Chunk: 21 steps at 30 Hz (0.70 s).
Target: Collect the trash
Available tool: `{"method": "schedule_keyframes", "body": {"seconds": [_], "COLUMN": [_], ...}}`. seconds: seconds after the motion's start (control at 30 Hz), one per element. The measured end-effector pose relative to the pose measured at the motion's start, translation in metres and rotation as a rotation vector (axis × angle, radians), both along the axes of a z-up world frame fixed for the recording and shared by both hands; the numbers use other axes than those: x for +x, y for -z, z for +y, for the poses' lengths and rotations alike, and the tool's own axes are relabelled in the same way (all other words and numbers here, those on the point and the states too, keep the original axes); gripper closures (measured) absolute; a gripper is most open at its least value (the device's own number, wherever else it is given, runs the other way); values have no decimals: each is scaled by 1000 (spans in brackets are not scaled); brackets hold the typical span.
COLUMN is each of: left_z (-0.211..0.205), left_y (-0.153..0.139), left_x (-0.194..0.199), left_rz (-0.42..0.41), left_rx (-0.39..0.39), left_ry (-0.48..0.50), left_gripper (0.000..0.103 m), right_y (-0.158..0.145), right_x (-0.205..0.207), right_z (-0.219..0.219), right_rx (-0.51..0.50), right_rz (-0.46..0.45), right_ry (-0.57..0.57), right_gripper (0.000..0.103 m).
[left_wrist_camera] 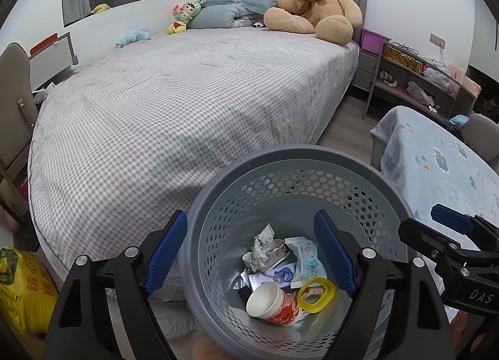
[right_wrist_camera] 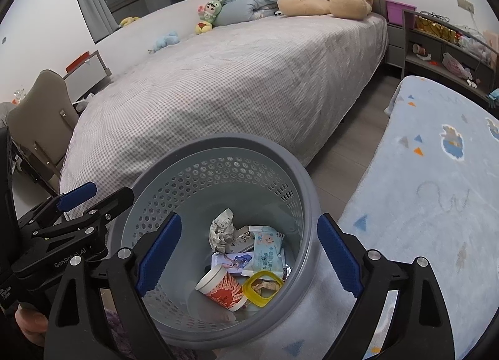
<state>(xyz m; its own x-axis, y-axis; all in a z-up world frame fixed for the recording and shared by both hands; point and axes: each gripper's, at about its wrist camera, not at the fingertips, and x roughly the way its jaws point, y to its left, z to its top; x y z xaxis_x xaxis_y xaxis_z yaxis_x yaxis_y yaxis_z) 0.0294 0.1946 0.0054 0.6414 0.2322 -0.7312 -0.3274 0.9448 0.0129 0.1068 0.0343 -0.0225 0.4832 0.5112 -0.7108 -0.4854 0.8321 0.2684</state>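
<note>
A grey perforated basket (left_wrist_camera: pixel 296 154) (right_wrist_camera: pixel 224 141) stands between the bed and a blue blanket. Inside lie a red-and-white paper cup (left_wrist_camera: pixel 274 300) (right_wrist_camera: pixel 223 288), a yellow plastic ring (left_wrist_camera: pixel 329 285) (right_wrist_camera: pixel 249 289), crumpled paper (left_wrist_camera: pixel 262 247) (right_wrist_camera: pixel 221 232), a wipe packet (left_wrist_camera: pixel 308 257) (right_wrist_camera: pixel 266 250) and printed cards. My left gripper (left_wrist_camera: pixel 251 254) (right_wrist_camera: pixel 96 199) hangs open over the basket's left side, with nothing in it. My right gripper (right_wrist_camera: pixel 249 255) (left_wrist_camera: pixel 436 226) hangs open over the right side, also holding nothing. Neither pair of blue pads presses on anything.
A bed with a checked sheet (left_wrist_camera: pixel 187 110) fills the space behind the basket, with a large teddy bear (left_wrist_camera: pixel 315 1) and small toys at its head. A blue patterned blanket (right_wrist_camera: pixel 436 172) covers a surface on the right. A cluttered shelf (left_wrist_camera: pixel 414 79), a yellow bag (left_wrist_camera: pixel 21 291) and a chair (left_wrist_camera: pixel 12 94) stand around.
</note>
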Motion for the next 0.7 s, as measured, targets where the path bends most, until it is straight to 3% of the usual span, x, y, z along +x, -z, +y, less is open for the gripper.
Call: {"method": "schedule_keyframes", "body": {"seconds": [0.7], "left_z": [0], "left_y": [-2], "left_x": [-2], "left_rz": [-4], "left_rx": [1], "left_ry": [-10], "left_gripper": [23], "right_y": [1], "right_x": [-1], "right_z": [-1], "right_rx": [-4], "right_rz": [1], "right_ry": [1], "right_gripper": [15]}}
